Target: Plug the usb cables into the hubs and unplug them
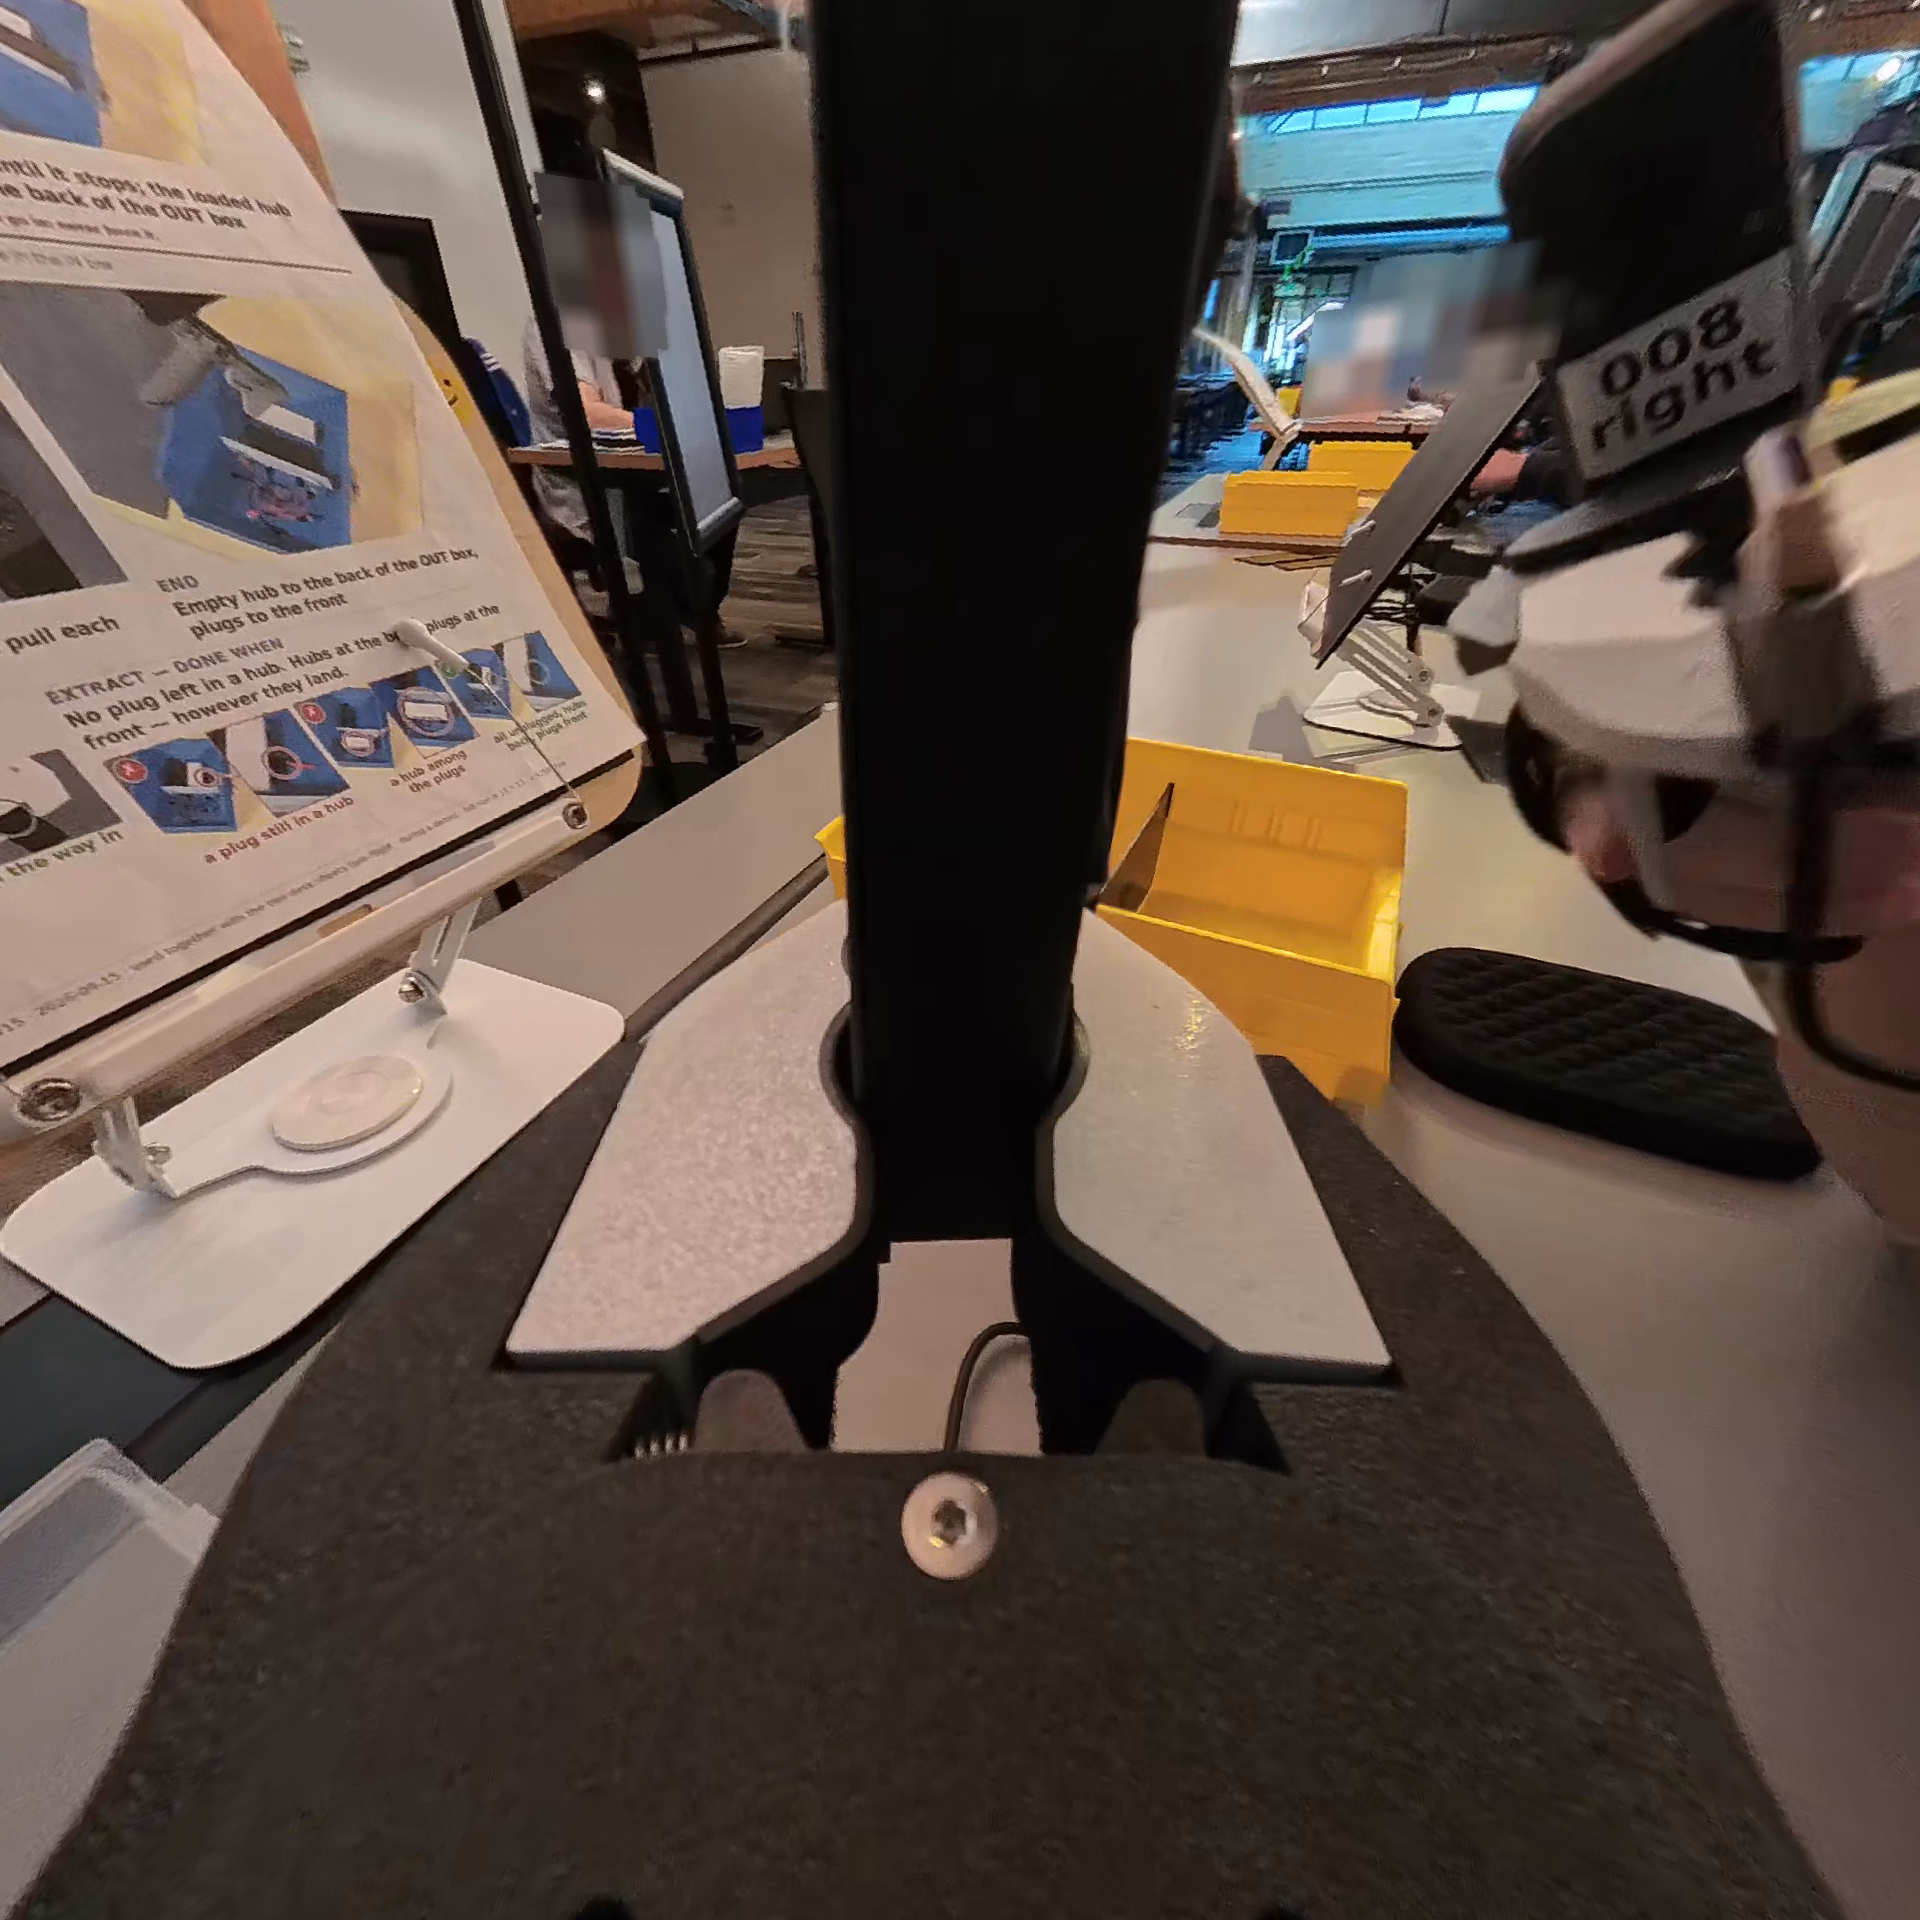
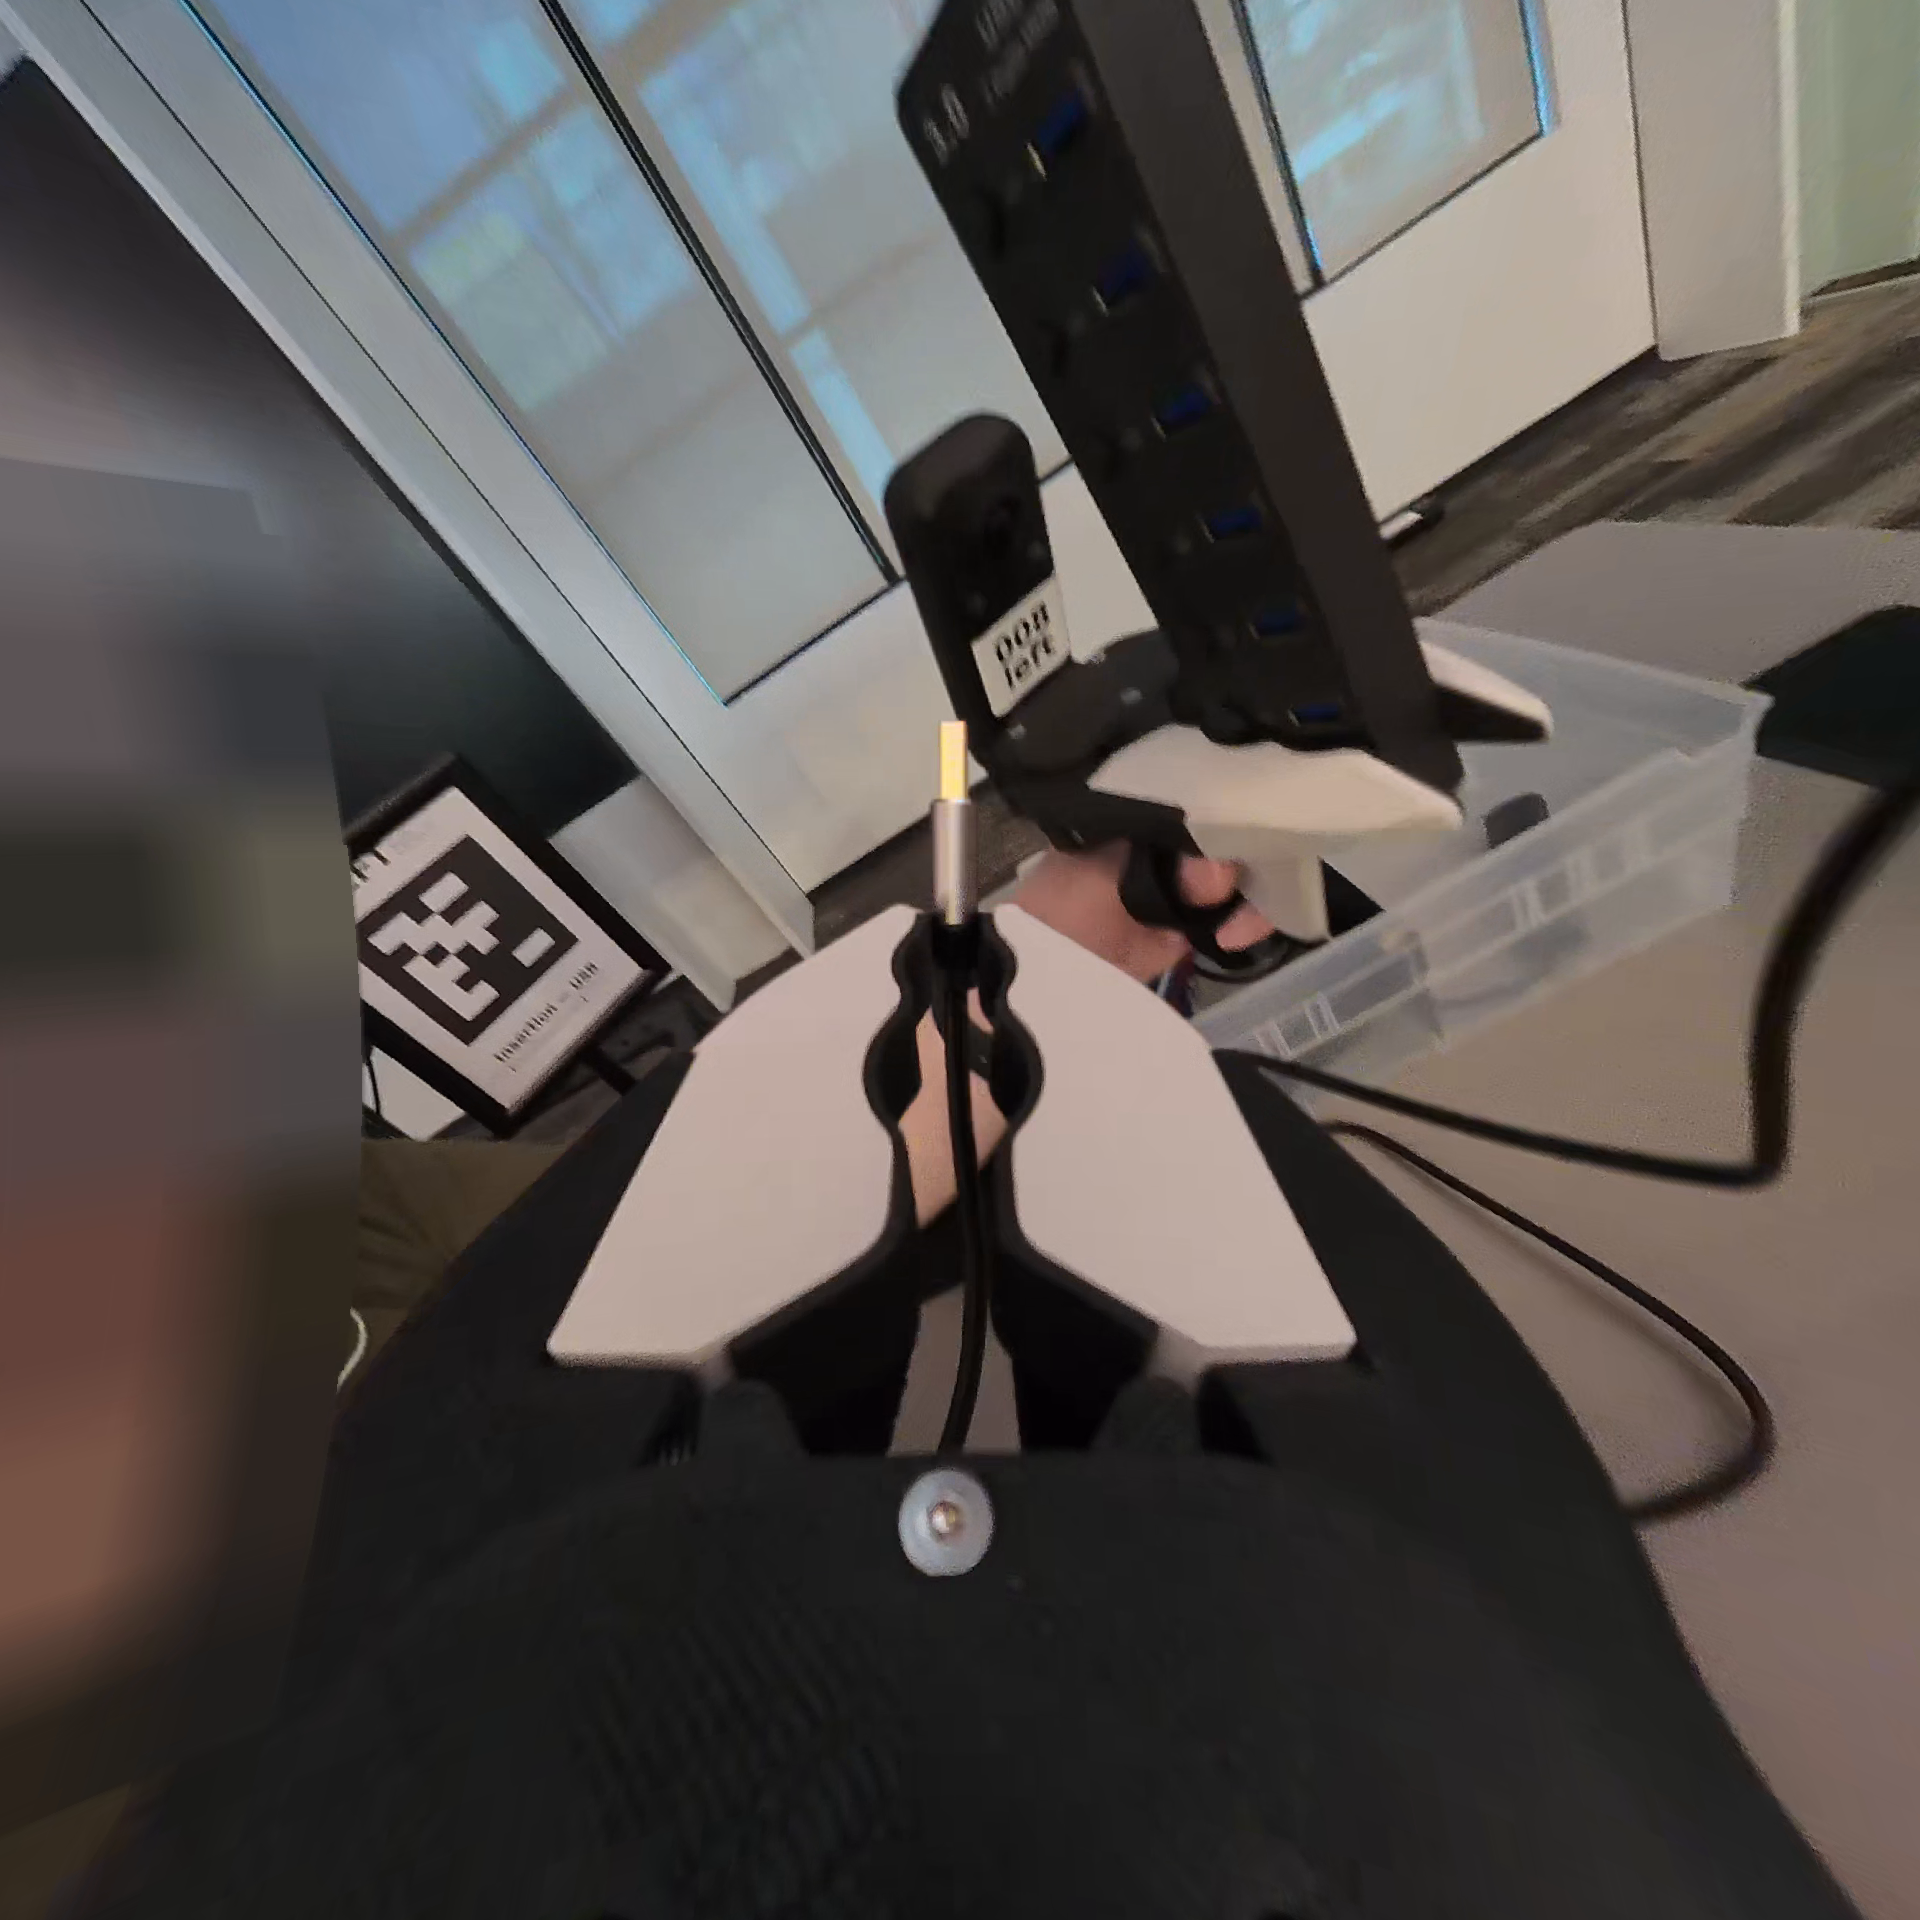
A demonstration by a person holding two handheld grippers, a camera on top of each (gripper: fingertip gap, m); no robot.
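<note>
Your left gripper (image 1: 956,1122) is clamped on the hub (image 2: 1195,416), held upright w/ ports facing your right gripper (image 2: 951,940), which pinches the cable (image 2: 961,1195) just behind its plug (image 2: 953,821); plug and hub are apart, ready for lining up.

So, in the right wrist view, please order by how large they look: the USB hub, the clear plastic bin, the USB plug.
1. USB hub, the long black bar held up by the left gripper.
2. Clear plastic bin; it lies farther back and is partly hidden, so these two are unsure.
3. USB plug, clearly smallest, held in the right gripper.
</note>
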